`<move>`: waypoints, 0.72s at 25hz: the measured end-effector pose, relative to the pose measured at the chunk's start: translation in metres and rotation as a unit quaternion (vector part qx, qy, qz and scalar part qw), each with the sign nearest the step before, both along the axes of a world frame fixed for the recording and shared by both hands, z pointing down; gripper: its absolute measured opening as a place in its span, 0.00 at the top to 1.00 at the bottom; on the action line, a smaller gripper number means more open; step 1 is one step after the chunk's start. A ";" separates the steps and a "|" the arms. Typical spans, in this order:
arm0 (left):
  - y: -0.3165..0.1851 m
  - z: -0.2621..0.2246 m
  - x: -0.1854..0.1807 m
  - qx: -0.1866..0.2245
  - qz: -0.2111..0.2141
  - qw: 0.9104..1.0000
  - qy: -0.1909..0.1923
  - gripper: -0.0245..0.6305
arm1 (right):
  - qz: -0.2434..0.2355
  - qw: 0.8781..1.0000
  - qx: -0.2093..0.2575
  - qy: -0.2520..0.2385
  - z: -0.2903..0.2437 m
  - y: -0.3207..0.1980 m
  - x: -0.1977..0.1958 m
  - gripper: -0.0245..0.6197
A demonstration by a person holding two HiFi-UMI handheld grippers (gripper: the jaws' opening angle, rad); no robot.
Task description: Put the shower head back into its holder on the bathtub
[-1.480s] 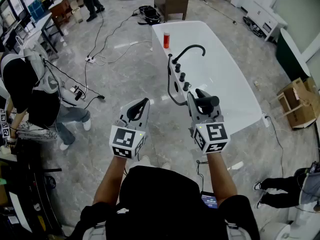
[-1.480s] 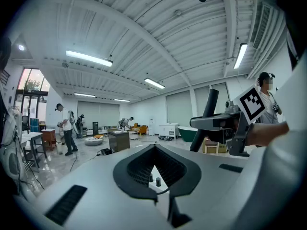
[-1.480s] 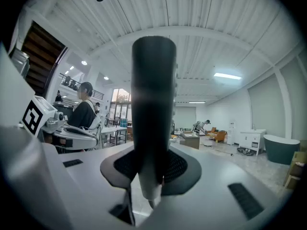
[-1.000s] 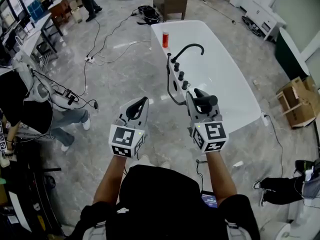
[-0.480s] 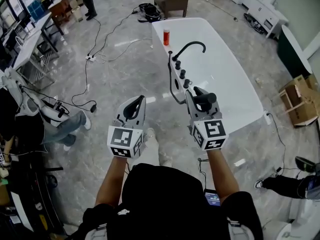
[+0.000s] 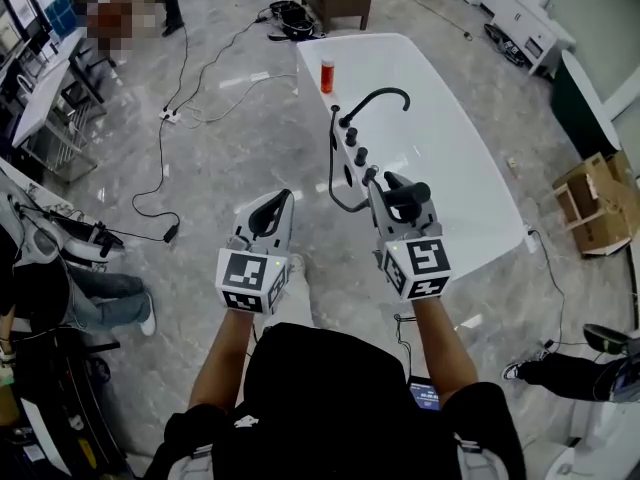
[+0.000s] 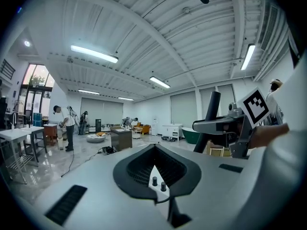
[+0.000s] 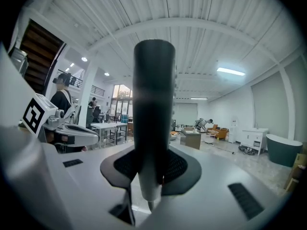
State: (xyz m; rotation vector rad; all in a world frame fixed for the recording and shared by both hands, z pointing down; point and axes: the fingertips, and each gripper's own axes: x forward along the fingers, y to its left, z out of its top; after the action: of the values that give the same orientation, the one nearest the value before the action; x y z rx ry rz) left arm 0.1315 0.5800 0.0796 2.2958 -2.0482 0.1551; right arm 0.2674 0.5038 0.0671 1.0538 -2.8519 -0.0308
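On a grey marble floor (image 6: 220, 168), standing beside the white bathtub (image 6: 470, 158). Holding the black shower head (image 8: 153, 104) upright in the right gripper (image 6: 390, 190), jaws pressing on its handle, hose (image 6: 333, 193) hanging to the rim. Holding nothing in the left gripper (image 6: 280, 203), jaws fully together. Probably bringing the head to the tub; next, lining the handle over the holder, somewhere among the black fittings (image 6: 358, 156), and lowering gently.

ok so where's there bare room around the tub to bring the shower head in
Bare: the bathtub basin right of the faucet, and its right rim. Crowded: the left rim, with knobs, hose loop and, at the far corner, a red bottle. The right gripper holds the shower head near it.
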 end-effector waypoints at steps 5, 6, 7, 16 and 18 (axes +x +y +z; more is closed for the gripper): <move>-0.043 0.005 -0.027 -0.003 0.004 1.000 0.005 0.94 | 0.001 1.000 -0.003 0.003 0.004 -0.040 -0.028 0.79; -0.052 0.006 -0.032 -0.004 0.006 1.000 0.006 0.94 | 0.002 1.000 -0.004 0.003 0.005 -0.049 -0.033 0.79; -0.061 0.008 -0.037 -0.005 0.007 1.000 0.008 0.94 | 0.004 1.000 -0.005 0.004 0.006 -0.057 -0.039 0.79; -0.148 0.008 -0.096 -0.020 0.027 0.999 0.016 0.94 | 0.020 1.000 -0.015 0.011 0.000 -0.141 -0.097 0.79; -0.166 0.006 -0.108 -0.023 0.031 0.999 0.017 0.94 | 0.024 1.000 -0.017 0.012 -0.003 -0.157 -0.109 0.79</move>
State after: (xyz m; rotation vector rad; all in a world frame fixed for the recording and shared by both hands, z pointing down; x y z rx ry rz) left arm 0.0237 0.4142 0.0857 2.3197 -1.9373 0.1633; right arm 0.1580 0.3470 0.0640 1.1074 -2.7956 0.0079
